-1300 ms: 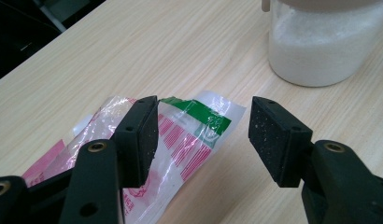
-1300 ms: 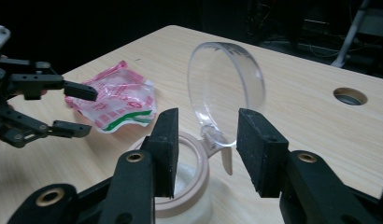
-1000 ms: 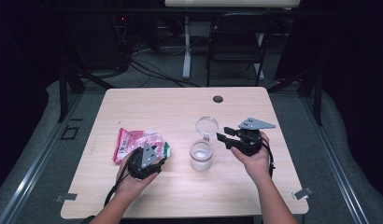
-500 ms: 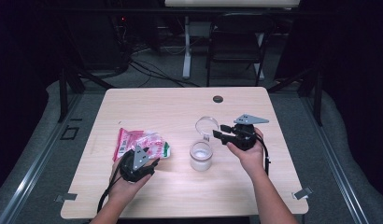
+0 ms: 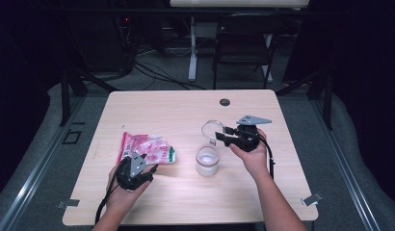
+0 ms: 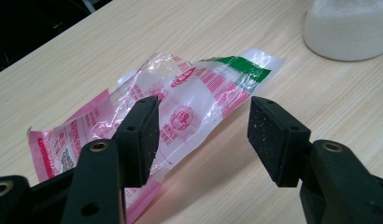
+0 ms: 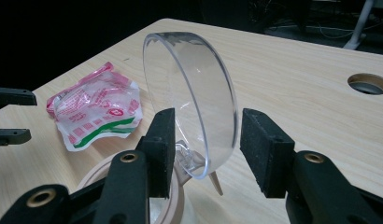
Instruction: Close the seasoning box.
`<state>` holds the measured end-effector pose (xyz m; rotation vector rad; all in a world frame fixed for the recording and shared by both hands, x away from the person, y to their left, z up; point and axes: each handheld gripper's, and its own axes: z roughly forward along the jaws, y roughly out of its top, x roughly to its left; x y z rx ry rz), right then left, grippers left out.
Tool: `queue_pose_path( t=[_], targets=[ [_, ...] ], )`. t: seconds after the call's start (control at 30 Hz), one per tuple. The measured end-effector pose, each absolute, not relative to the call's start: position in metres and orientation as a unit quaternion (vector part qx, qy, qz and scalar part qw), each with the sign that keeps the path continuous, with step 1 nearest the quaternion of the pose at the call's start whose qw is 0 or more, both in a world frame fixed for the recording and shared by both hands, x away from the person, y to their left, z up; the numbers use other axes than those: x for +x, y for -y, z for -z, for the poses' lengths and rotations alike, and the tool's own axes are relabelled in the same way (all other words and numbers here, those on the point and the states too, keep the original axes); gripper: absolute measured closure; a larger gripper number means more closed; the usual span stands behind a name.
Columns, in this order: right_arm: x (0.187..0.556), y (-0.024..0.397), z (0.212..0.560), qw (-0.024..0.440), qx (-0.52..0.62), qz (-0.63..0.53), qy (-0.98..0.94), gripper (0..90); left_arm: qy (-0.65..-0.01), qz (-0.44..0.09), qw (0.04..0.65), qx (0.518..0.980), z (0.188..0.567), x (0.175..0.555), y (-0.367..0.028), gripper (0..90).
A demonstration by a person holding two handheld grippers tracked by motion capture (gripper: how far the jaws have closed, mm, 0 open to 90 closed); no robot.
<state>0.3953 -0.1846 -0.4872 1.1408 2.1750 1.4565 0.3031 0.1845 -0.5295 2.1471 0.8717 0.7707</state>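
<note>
On the table (image 5: 186, 108), we see:
Left gripper (image 6: 203, 135): jaws wide over the pink snack bag (image 6: 180, 100), gripping nothing.
Right gripper (image 7: 207, 144): jaws wide around the jar's (image 5: 207, 161) clear hinged lid (image 7: 189, 93); contact unclear.

Right gripper (image 5: 223, 135) nearer jar lid (image 5: 212, 130)

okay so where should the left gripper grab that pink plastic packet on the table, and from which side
Probably the near long edge of the pink packet. It lies flat and crinkled on the table, and that edge lifts slightly, so the open left gripper could come in low from the person's side, one jaw above and one below, well short of the jar.
</note>
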Motion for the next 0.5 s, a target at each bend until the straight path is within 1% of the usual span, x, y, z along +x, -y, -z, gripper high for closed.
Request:
queue_pose_path(
  t=[0.37, 0.5],
  targets=[
    [0.3968, 0.1812, 0.4880, 0.138, 0.392, -0.507, -0.755, 55.9, -0.337, -0.300, 0.338, 0.826, 0.5298, 0.3023, -0.1864, 45.4],
    [0.3961, 0.1812, 0.4874, 0.141, 0.392, -0.507, -0.755, 56.9, -0.333, -0.297, 0.338, 0.829, 0.5298, 0.3024, -0.1863, 48.4]
  ],
)
